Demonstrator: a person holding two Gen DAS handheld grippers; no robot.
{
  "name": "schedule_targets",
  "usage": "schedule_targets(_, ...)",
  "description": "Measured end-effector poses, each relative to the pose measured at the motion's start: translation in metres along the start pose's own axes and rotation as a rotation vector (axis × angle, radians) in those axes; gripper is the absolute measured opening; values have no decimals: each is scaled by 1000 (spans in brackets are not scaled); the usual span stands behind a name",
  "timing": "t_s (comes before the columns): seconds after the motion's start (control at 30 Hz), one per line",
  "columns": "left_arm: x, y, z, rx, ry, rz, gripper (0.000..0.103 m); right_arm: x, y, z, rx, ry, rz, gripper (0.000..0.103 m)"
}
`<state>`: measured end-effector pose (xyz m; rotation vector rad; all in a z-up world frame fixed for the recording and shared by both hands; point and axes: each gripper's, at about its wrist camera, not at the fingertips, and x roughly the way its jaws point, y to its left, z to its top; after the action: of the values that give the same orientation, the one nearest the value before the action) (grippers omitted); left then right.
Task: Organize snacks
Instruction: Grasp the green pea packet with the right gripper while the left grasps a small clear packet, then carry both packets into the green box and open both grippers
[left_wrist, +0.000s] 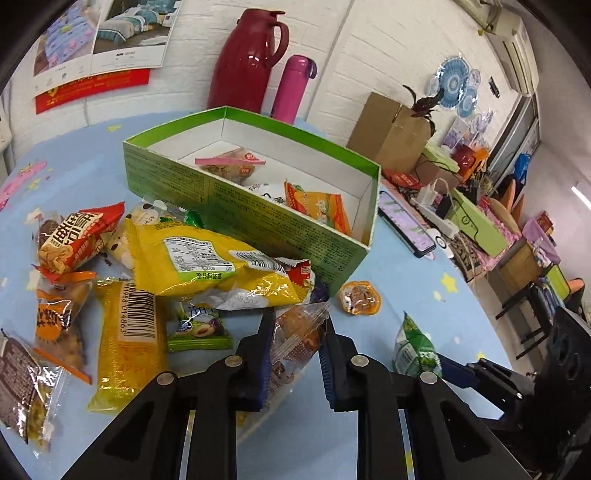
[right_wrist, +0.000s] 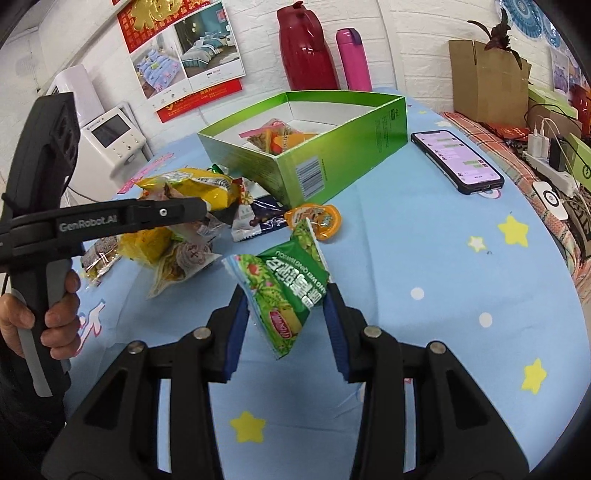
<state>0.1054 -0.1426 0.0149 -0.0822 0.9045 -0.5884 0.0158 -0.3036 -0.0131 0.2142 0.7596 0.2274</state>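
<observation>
While the left claw (left_wrist: 297, 325) pinches a clear-wrapped pastry (left_wrist: 295, 339) at lower centre of its view, the right claw (right_wrist: 284, 299) clamps a green snack packet (right_wrist: 291, 291), tilted, apparently just off the desk (right_wrist: 424, 258) — hard to be sure through the fisheye. Both are loaded! The green box (right_wrist: 332, 162) sits open at upper centre, a few snacks already inside, and the loose pile (left_wrist: 166, 258) lies just beside its near wall. Best play now: lift clear of that wall, carry over the rim, release low over bare floor so nothing bounces out. Mind the jelly cup (right_wrist: 317, 218) near the box corner.
</observation>
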Motion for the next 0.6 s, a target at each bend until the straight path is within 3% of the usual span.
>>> schedule_targets(0.17, -39, 2, 10, -31, -50, -90, 22, -11, 10, 12, -11, -42, 45, 42)
schedule_targets(0.37, -68, -4, 35, -3, -123, -98, 22, -19, 20, 34, -38, -95, 59, 42)
schedule_targets(0.6, -67, -14, 72, 39, -156, -73, 22, -15, 21, 72, -65, -162, 17, 42)
